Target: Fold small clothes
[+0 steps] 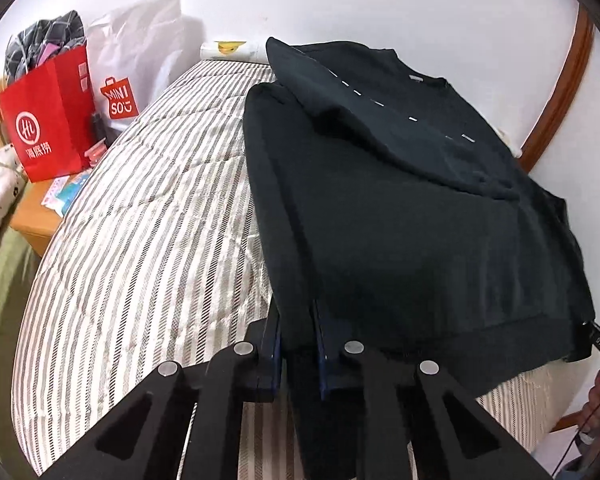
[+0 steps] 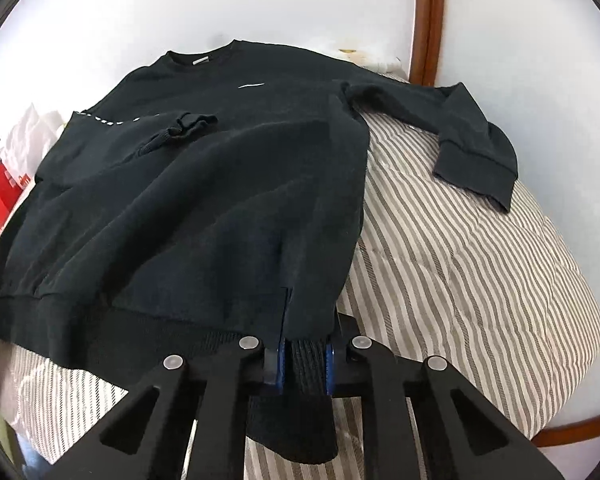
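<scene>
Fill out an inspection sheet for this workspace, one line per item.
Surface: striped quilt on a bed.
Job's things: black sweatshirt lying front up, one sleeve folded across the chest, other sleeve spread on the quilt.
Clutter: red bag, white bag, small items on a wooden stand.
Grippers: left gripper shut on the hem; right gripper shut on the hem.
Cables: thin black cord at lower right.
Surroundings: white wall, brown wooden trim.

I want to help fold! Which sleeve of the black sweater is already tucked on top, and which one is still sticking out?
The sleeve with white dashes lies folded across the black sweater. The plain sleeve is spread out on the striped quilt.
</scene>
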`<state>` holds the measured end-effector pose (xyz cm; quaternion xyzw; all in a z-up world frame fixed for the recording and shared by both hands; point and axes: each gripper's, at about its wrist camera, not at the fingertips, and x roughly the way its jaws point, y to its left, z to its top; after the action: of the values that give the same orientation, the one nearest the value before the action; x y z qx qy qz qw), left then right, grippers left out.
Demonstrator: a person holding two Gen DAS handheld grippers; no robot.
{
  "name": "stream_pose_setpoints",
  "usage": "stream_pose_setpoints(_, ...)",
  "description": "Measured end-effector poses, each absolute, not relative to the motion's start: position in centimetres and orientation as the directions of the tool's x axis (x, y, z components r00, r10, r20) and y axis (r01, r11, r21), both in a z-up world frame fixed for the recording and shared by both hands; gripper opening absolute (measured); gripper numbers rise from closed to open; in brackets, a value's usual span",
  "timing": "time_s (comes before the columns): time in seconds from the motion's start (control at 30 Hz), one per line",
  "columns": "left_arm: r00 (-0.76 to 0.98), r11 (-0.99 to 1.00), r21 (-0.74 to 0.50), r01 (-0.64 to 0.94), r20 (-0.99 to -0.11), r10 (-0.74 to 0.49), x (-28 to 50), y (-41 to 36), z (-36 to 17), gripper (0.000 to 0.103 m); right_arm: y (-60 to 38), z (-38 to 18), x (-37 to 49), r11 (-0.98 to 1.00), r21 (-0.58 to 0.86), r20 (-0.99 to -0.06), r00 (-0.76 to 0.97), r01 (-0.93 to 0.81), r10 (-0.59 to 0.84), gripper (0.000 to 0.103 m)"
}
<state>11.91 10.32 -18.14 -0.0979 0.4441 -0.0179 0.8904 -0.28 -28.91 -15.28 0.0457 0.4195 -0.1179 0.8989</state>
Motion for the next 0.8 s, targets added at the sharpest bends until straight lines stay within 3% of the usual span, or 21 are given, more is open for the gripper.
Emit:
stream_pose_setpoints(0.67, 0.610, 0.984, -0.163, -0.069, -0.788, -0.088, 5.9, 10.1, -17.0, 0.013, -28.1, -13.7, -6.0, 0.978, -0.012, -0.770, 0.622, 0.208, -0.142, 0.012)
stream_pose_setpoints(0.77, 0.611, 0.985, -0.158, -0.074, -0.787, -0.081, 6.2, 9.9, -16.7, 0.016, -28.1, -13.5, -5.8, 0.976, -0.022, -0.780, 0.607, 0.217, -0.153, 0.018)
stream_pose_setpoints(0.8, 0.613, 0.984, -0.159, -0.080, -0.786, -0.077, 6.3, 10.0, -16.6, 0.016, -28.2, -13.3, -5.6, 0.975, -0.020, -0.782, 0.604, 0.223, -0.154, 0.028)
